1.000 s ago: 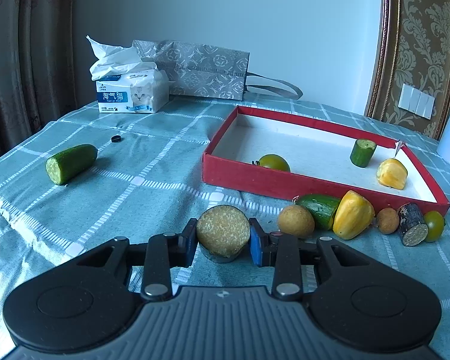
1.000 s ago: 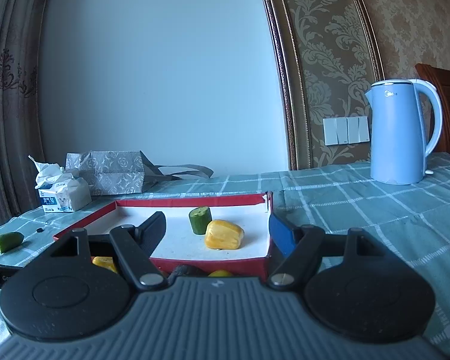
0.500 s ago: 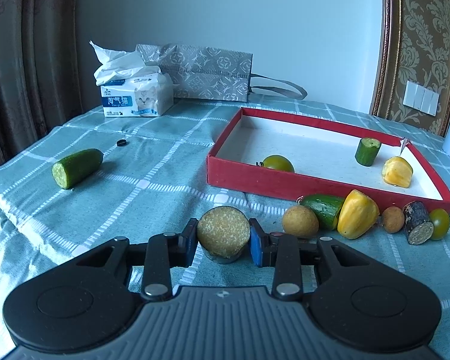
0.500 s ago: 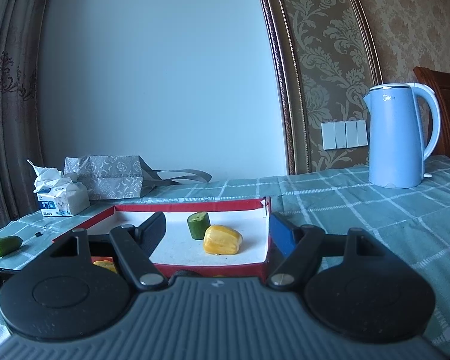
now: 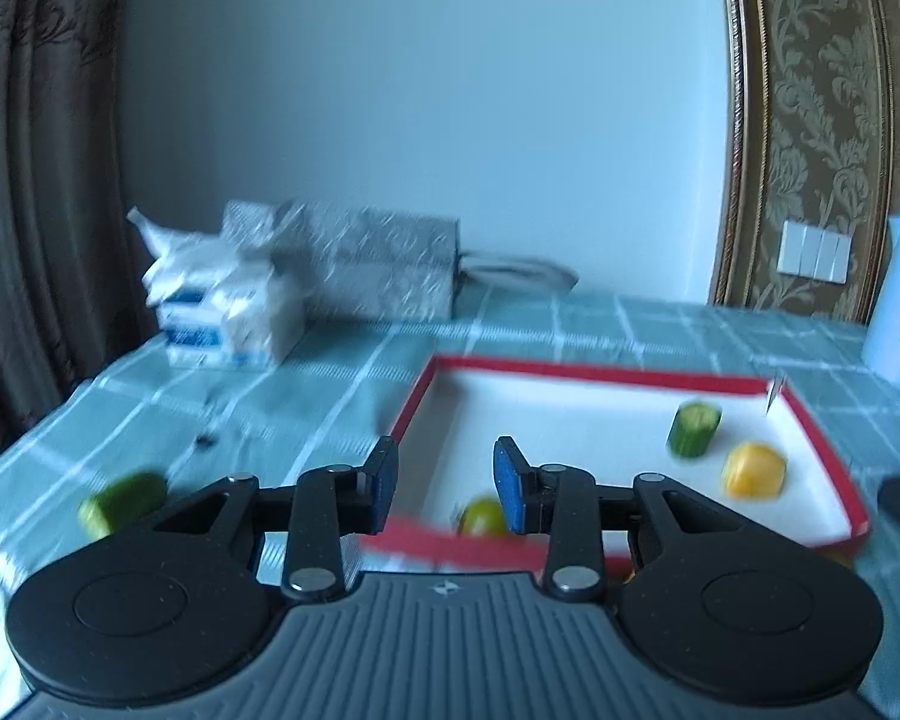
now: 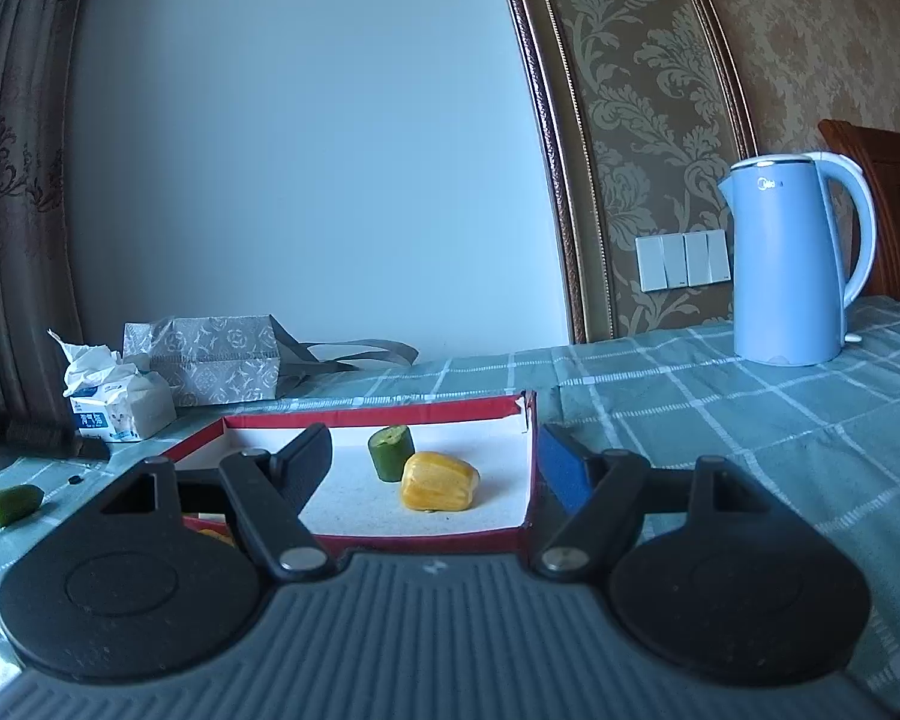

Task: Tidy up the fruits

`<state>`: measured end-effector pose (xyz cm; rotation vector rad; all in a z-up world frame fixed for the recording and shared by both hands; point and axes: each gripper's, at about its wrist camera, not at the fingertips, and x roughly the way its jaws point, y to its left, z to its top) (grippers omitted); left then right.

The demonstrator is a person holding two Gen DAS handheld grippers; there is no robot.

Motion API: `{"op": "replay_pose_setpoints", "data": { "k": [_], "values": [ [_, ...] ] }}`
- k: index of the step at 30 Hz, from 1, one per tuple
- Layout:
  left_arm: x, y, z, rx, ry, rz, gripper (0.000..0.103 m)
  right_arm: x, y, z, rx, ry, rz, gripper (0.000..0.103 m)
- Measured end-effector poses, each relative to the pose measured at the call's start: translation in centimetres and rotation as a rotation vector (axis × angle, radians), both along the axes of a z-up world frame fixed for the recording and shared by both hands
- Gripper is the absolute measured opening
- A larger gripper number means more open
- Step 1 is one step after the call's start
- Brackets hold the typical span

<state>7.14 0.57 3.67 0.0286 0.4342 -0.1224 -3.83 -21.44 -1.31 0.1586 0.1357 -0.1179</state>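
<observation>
My left gripper (image 5: 444, 483) is open and empty, held above the near left corner of the red tray (image 5: 582, 373). The view is motion-blurred. In the tray lie a green-yellow round fruit (image 5: 480, 517), a cucumber stub (image 5: 693, 429) and a yellow fruit piece (image 5: 753, 471). A cucumber half (image 5: 123, 501) lies on the cloth at left. My right gripper (image 6: 435, 462) is open and empty, low in front of the tray (image 6: 390, 408), facing the cucumber stub (image 6: 390, 453) and the yellow piece (image 6: 438, 481). The round cut piece held earlier is out of view.
A tissue pack (image 5: 228, 312) and a grey patterned bag (image 5: 366, 270) stand at the back left. A blue kettle (image 6: 792, 264) stands at the back right. A small black ring (image 5: 203, 439) lies on the checked cloth. The cucumber half (image 6: 15, 503) lies far left in the right wrist view.
My left gripper has opened, lost the round cut piece from its fingers, and lifted and swung toward the tray. The right gripper has barely moved.
</observation>
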Motion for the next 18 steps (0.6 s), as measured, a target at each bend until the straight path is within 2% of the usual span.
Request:
{"op": "replay_pose_setpoints", "data": {
  "k": [3, 7, 9, 14, 18],
  "values": [
    [2.1, -1.1, 0.5, -0.012, -0.002, -0.012, 0.036, 0.2, -0.2, 0.0, 0.016, 0.002, -0.004, 0.074],
    [4.8, -2.7, -0.1, 0.005, 0.033, -0.033, 0.053, 0.3, -0.4, 0.0, 0.028, 0.002, -0.008, 0.074],
    [5.5, -3.3, -0.8, 0.017, 0.046, -0.028, 0.056, 0.4, -0.7, 0.0, 0.036, 0.005, -0.008, 0.074],
    [7.0, -2.7, -2.7, -0.027, 0.120, -0.017, 0.075, 0.5, -0.9, 0.0, 0.048, 0.001, -0.005, 0.074],
    [7.2, -1.7, -3.2, -0.060, 0.141, -0.007, 0.075, 0.4, -0.8, 0.1, 0.047, -0.001, 0.002, 0.074]
  ]
}}
